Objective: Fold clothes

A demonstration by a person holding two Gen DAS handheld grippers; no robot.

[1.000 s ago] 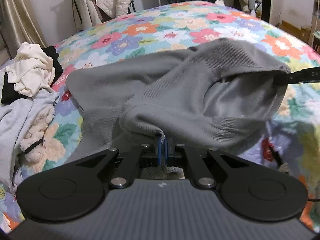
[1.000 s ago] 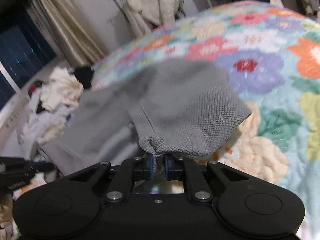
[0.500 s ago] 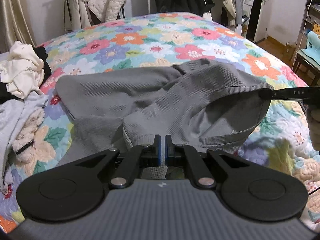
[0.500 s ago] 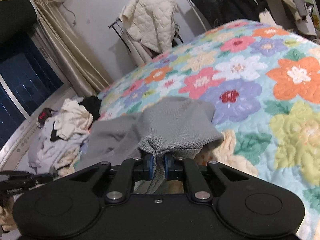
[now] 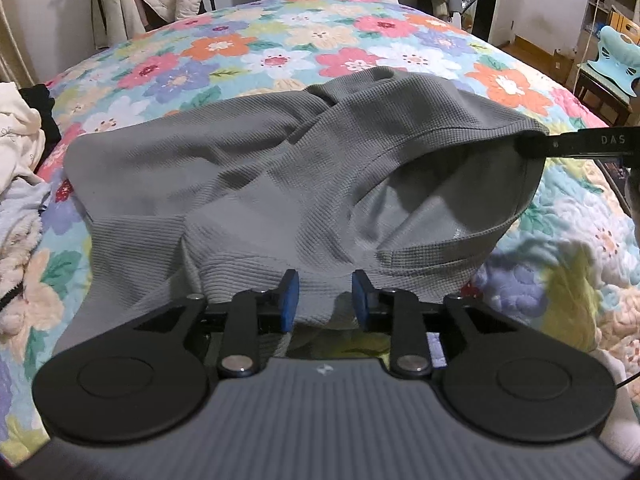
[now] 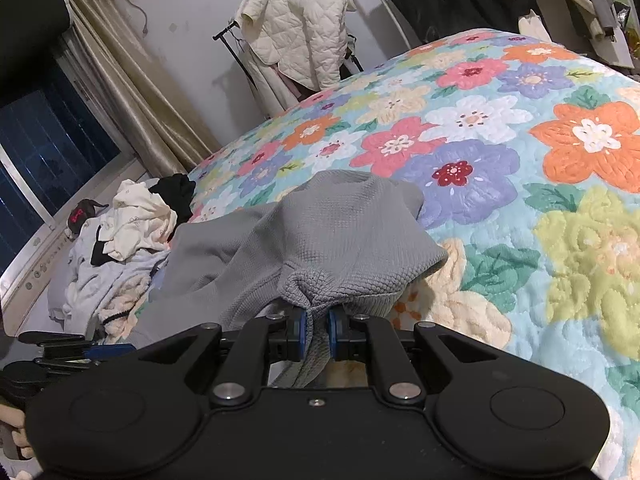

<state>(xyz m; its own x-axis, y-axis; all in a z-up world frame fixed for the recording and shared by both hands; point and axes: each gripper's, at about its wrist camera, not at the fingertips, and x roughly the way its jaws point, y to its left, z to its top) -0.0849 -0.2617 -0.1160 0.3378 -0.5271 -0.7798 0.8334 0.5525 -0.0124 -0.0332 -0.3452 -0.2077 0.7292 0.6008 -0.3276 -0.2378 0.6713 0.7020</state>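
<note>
The grey garment [image 5: 256, 184] lies half-folded on the bed [image 5: 360, 40], one fold roughly made. The left gripper [image 5: 325, 300] has jaws spread, cloth lying loose between them; the right gripper [image 6: 316, 334] is clenched on a bunched edge, so smoothing and further folds remain.

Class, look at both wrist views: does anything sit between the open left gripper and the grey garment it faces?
Nothing visible does. The left gripper is open right at the grey garment, whose hem lies between its fingers; the right gripper pinches another edge.

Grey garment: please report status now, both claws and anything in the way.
Left claw open, fabric between its pads. Right claw shut on grey garment, edge lifted over floral quilt. Clothes pile lies beside it.
</note>
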